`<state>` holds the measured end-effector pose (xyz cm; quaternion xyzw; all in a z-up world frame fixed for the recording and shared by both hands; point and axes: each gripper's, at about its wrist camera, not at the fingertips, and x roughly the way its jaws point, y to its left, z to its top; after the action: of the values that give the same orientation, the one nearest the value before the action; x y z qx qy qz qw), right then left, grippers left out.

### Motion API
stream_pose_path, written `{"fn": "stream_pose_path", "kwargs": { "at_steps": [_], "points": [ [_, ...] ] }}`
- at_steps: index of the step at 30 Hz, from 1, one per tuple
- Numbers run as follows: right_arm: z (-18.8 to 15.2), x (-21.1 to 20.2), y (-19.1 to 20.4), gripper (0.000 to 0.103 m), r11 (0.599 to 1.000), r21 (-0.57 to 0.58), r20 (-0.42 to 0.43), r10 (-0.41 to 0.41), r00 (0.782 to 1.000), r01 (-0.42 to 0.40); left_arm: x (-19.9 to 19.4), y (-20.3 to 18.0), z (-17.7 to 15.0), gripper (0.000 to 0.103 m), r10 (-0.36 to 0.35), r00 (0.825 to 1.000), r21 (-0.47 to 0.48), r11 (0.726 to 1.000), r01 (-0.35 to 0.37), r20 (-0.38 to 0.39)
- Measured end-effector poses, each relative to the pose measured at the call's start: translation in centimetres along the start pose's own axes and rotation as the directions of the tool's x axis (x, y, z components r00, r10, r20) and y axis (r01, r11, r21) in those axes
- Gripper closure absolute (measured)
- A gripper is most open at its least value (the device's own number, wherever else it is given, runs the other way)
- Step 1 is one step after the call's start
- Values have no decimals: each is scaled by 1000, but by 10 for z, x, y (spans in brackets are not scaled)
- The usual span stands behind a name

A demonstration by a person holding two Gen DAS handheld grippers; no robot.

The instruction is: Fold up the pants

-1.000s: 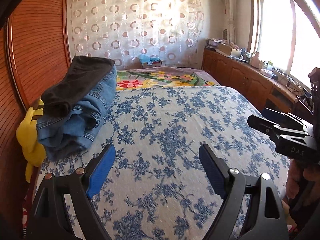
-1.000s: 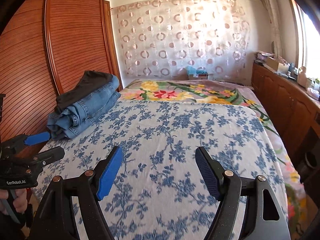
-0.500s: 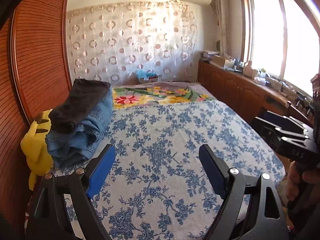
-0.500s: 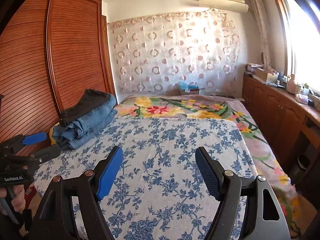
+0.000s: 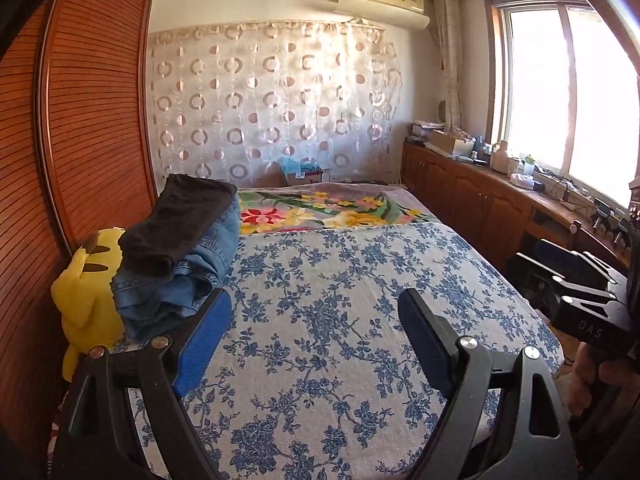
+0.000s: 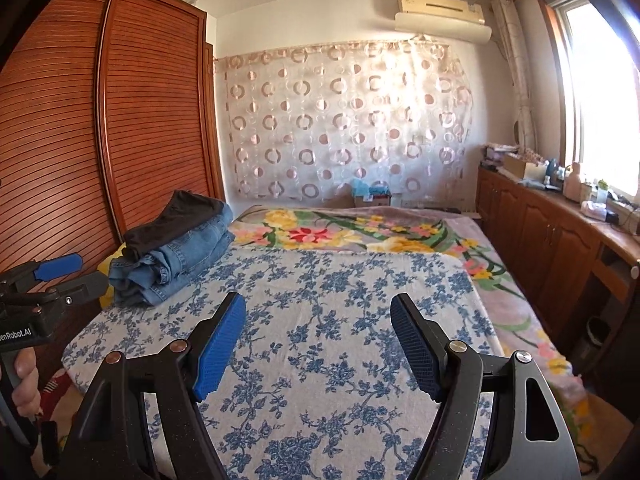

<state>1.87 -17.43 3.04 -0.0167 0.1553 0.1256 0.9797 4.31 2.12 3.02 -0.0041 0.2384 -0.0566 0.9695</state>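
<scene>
A stack of folded pants lies at the left edge of the bed: dark pants [image 5: 180, 220] on top of blue jeans [image 5: 188, 280]. The same stack shows in the right wrist view, dark pants [image 6: 176, 216] over jeans [image 6: 180, 260]. My left gripper [image 5: 312, 336] is open and empty, held above the blue floral bedspread [image 5: 340, 320], right of the stack. My right gripper [image 6: 318, 340] is open and empty above the bedspread [image 6: 320, 280]. Each gripper also shows at the edge of the other's view, the right [image 5: 568, 280] and the left [image 6: 60, 276].
A yellow plush toy [image 5: 88, 292] sits between the stack and the wooden wardrobe [image 5: 80, 120]. A flowered blanket [image 6: 340, 236] covers the far end of the bed. Wooden cabinets [image 6: 560, 232] with clutter run along the right under the window. A curtain [image 6: 344, 120] hangs behind.
Both grippers have pulled back and tilted upward away from the bed; more of the room, wall and ceiling shows. Both stay open and empty.
</scene>
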Motion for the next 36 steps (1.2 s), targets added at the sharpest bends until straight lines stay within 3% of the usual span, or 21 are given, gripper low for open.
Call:
{"fn": "stream_pose_path", "kwargs": {
  "at_steps": [36],
  "points": [
    [-3, 3, -2, 26, 1000, 8, 8, 2, 1000, -2, -1, 6, -5, 17, 14, 1000, -10, 1000, -14, -4]
  ]
}}
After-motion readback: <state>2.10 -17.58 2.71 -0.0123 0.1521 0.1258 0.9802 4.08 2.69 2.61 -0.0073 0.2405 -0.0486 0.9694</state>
